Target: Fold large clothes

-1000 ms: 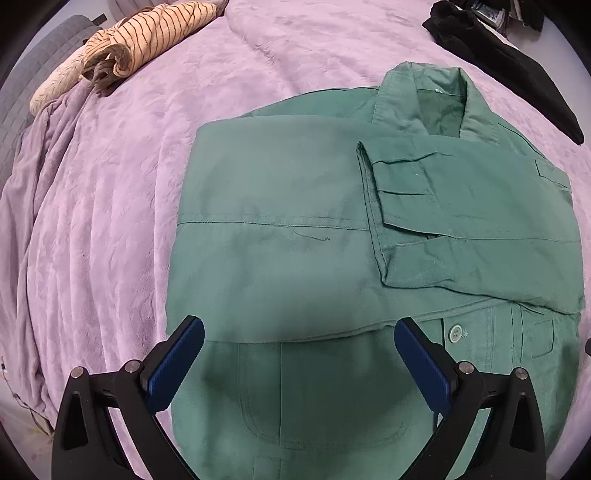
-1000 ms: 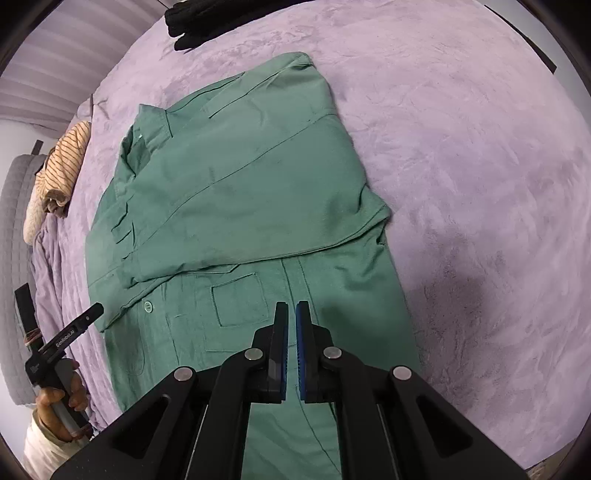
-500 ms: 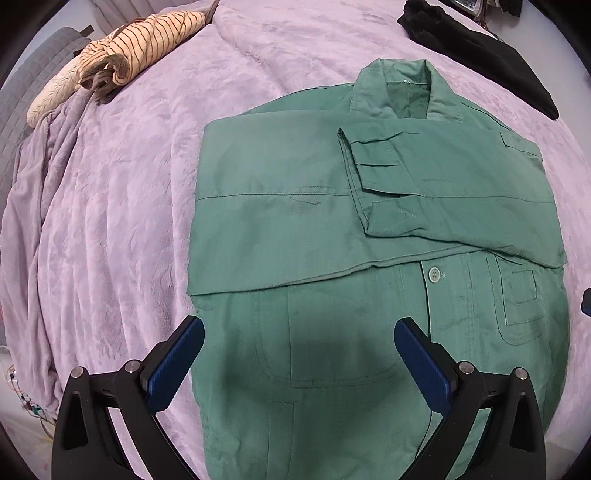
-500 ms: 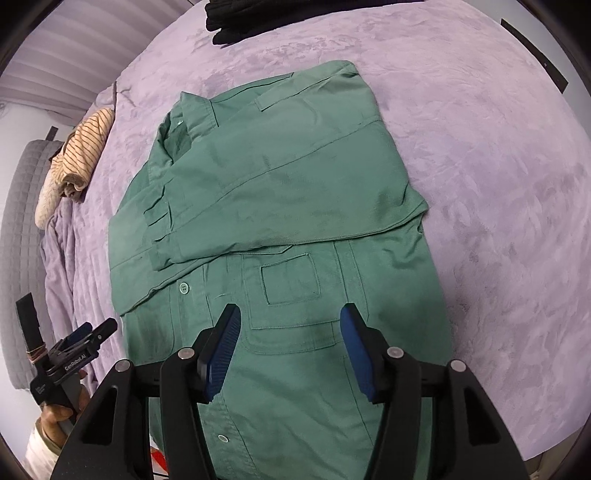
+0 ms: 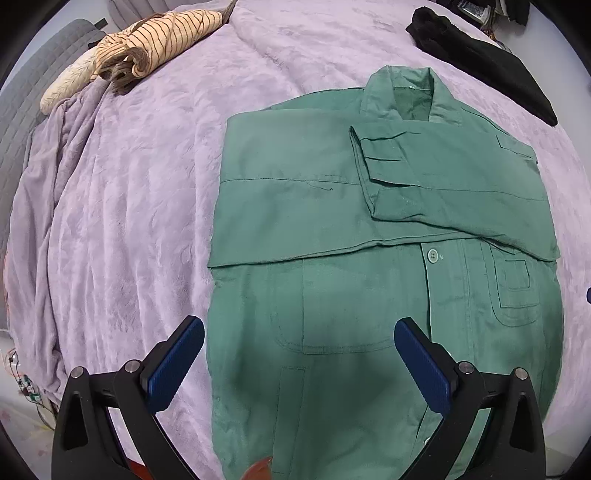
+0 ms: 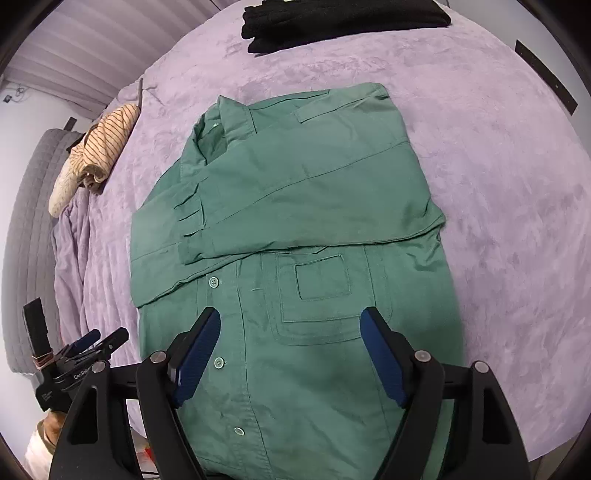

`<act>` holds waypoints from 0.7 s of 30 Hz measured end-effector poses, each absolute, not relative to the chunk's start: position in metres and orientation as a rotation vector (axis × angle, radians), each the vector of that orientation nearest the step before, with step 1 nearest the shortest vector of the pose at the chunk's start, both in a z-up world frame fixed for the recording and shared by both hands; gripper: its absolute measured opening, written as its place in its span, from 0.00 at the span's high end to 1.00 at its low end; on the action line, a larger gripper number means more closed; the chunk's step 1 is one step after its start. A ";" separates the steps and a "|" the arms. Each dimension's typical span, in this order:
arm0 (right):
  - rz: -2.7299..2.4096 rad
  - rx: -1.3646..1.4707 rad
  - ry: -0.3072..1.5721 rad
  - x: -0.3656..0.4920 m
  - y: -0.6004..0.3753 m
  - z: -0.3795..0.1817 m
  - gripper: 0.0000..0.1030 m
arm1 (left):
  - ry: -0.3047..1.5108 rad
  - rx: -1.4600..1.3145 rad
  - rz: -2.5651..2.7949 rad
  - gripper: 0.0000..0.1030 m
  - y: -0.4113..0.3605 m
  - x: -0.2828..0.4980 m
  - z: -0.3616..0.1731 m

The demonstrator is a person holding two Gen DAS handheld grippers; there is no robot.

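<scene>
Green jacket [image 5: 369,229] lies flat, front up, on the purple blanket [image 5: 129,221], both sleeves crossed over its chest, collar at the far end. Left of the jacket: a striped garment [image 5: 155,40] well apart at the blanket's far corner. Left gripper [image 5: 299,354], above the jacket's lower left edge, jaws wide apart and empty. Right gripper [image 6: 288,350], above the jacket's lower right pocket, jaws opening, nothing between them. Beyond the collar, dark clothes [image 6: 343,18]. Step judged: sleeves folded, hem free. Next move likely calls for both grippers to seize the near hem corners and fold the lower half toward the collar.
</scene>
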State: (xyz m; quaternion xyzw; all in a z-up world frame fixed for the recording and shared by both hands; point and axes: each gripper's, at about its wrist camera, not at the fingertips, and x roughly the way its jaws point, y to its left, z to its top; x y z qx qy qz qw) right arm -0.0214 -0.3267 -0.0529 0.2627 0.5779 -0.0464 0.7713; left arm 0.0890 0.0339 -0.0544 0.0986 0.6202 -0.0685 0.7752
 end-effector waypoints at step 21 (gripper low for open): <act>-0.035 0.710 1.234 -0.064 -0.326 -0.053 0.00 | 1.417 0.252 -0.178 0.00 0.034 0.049 -0.052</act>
